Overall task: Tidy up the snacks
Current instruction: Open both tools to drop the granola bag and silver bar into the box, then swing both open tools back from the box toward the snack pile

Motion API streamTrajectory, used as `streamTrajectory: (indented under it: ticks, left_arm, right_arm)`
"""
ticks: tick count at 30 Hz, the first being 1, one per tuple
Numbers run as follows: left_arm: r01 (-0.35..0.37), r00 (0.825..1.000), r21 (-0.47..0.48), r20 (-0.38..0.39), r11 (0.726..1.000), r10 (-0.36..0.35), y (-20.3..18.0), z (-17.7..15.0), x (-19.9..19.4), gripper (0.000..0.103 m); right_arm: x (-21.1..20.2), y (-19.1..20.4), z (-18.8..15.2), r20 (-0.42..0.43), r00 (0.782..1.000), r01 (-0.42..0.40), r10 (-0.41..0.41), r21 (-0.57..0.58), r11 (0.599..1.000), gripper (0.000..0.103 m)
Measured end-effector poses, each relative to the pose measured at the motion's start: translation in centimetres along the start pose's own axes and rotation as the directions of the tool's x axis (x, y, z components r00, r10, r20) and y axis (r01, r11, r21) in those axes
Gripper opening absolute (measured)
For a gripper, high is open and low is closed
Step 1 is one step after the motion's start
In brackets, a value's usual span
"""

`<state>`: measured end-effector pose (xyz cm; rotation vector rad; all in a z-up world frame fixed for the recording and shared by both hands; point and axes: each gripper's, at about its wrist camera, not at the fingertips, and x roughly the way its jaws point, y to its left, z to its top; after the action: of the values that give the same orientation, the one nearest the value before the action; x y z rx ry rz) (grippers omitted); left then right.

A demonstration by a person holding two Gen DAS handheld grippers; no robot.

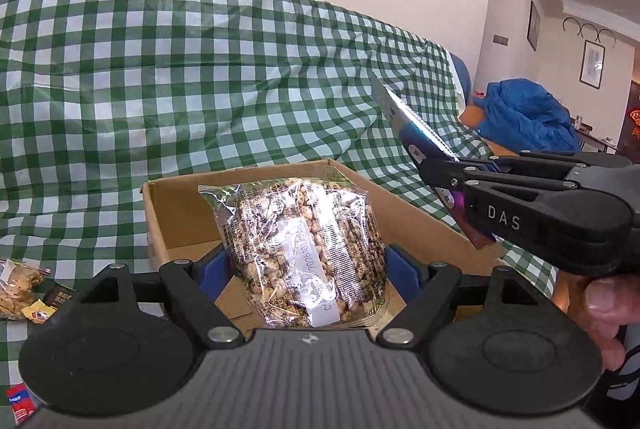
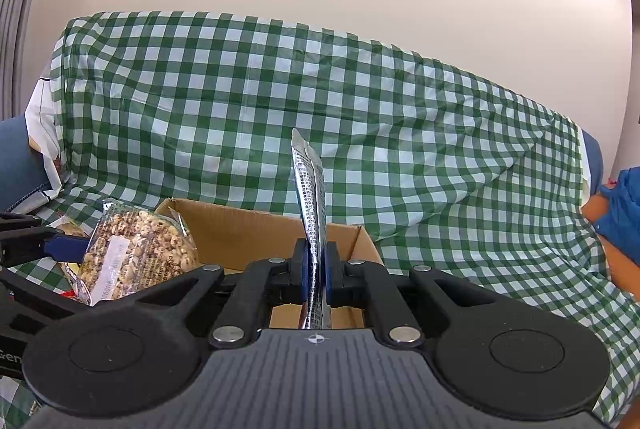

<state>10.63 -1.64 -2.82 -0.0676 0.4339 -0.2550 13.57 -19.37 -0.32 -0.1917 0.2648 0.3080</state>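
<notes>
A clear bag of puffed nut snacks (image 1: 304,229) with a white label hangs over the open cardboard box (image 1: 240,173), and my left gripper (image 1: 308,269) is shut on it, one blue pad on each side. From the right wrist view the same bag (image 2: 136,253) is at the left, level with the box rim (image 2: 248,225). My right gripper (image 2: 316,269) is shut on a flat silver and purple packet (image 2: 308,189) held upright, edge-on, above the box's near right part. The left wrist view shows that gripper (image 1: 440,173) and packet (image 1: 408,125) at the right.
The box rests on a green checked cloth (image 1: 200,69) draped over a sofa. More snack packets (image 1: 16,289) and a red packet (image 1: 18,401) lie at the left. A blue jacket (image 1: 524,117) lies at the right. A person's thumb (image 1: 604,297) shows under the right gripper.
</notes>
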Motion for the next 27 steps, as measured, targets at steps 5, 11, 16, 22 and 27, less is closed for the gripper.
streamTrajectory:
  ticks: [5, 11, 16, 22, 27]
  left_arm:
    - [0.008, 1.000, -0.006, 0.002, 1.000, -0.008, -0.1, 0.1, 0.2, 0.085]
    - [0.003, 1.000, -0.010, 0.000, 1.000, -0.003, -0.2, 0.0, 0.5, 0.085]
    - [-0.006, 1.000, -0.024, -0.008, 1.000, 0.006, -0.1, 0.1, 0.8, 0.085]
    - [-0.057, 0.997, -0.019, -0.045, 0.998, 0.056, 0.1, -0.1, 1.5, 0.096]
    - [-0.116, 0.993, 0.025, 0.002, 0.993, 0.116, 0.9, -0.4, 0.3, 0.096]
  right_arm:
    - [0.1, 0.1, -0.1, -0.005, 1.000, 0.002, -0.002, -0.002, 1.000, 0.007]
    - [0.4, 0.2, -0.4, -0.021, 1.000, 0.015, -0.015, -0.016, 1.000, 0.007]
    - [0.6, 0.3, -0.4, -0.038, 0.999, 0.032, -0.033, -0.017, 0.999, 0.007]
    - [1.6, 0.2, -0.6, -0.096, 0.988, 0.119, -0.120, -0.020, 0.993, 0.044]
    - [1.8, -0.2, -0.6, -0.123, 0.984, 0.134, -0.129, 0.036, 0.990, 0.063]
